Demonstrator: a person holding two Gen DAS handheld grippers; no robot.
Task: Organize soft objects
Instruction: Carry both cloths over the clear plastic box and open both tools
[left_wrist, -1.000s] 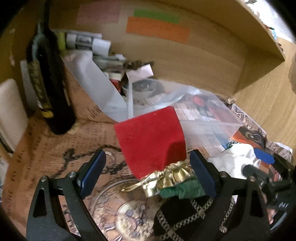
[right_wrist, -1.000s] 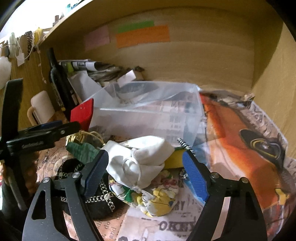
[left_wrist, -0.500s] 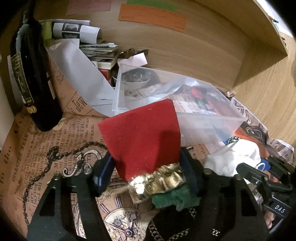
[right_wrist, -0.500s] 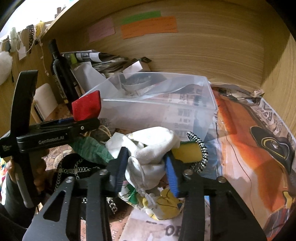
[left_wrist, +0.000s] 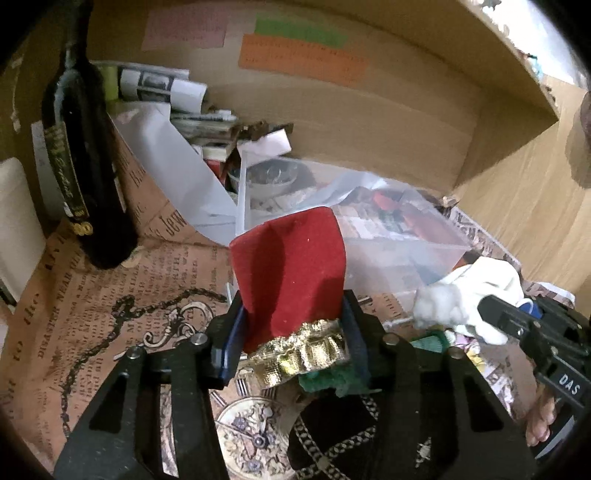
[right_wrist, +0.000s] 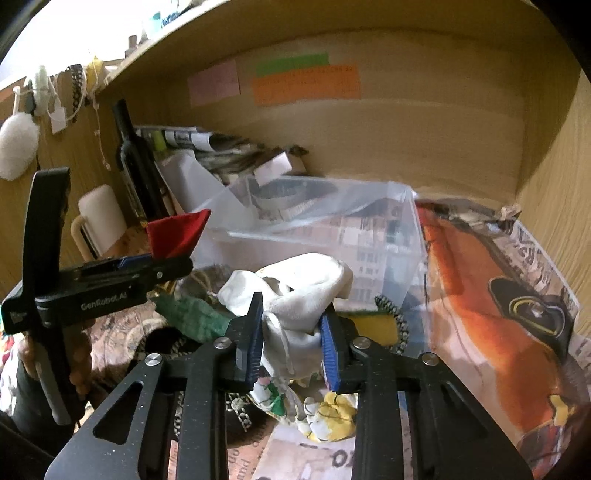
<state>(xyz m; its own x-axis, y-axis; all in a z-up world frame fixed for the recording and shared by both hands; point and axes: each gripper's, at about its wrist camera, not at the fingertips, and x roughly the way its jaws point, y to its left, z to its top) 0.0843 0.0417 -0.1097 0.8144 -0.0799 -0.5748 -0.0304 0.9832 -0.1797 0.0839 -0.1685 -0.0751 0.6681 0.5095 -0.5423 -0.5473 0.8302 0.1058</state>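
Observation:
My left gripper (left_wrist: 293, 338) is shut on a red velvet pouch (left_wrist: 291, 273) with a gold ruffled neck and holds it upright above the papered surface. It also shows in the right wrist view (right_wrist: 175, 234). My right gripper (right_wrist: 291, 339) is shut on a white cloth pouch (right_wrist: 295, 291), lifted off the pile; the pouch also shows in the left wrist view (left_wrist: 469, 291). A clear plastic bin (right_wrist: 325, 229) stands just behind both. A green pouch (right_wrist: 188, 317), a floral yellow pouch (right_wrist: 325, 417) and a black chain-trimmed item (left_wrist: 332, 432) lie below.
A dark wine bottle (left_wrist: 85, 162) stands at the left, with a white mug (right_wrist: 99, 218) beside it. Rolled papers and clutter (left_wrist: 192, 110) fill the back left corner. Wooden shelf walls enclose the back and right. A black-white cord (right_wrist: 393, 321) and a yellow item lie by the bin.
Both grippers have closed, the left on the red pouch and the right on the white pouch, and both have lifted their pouches a little.

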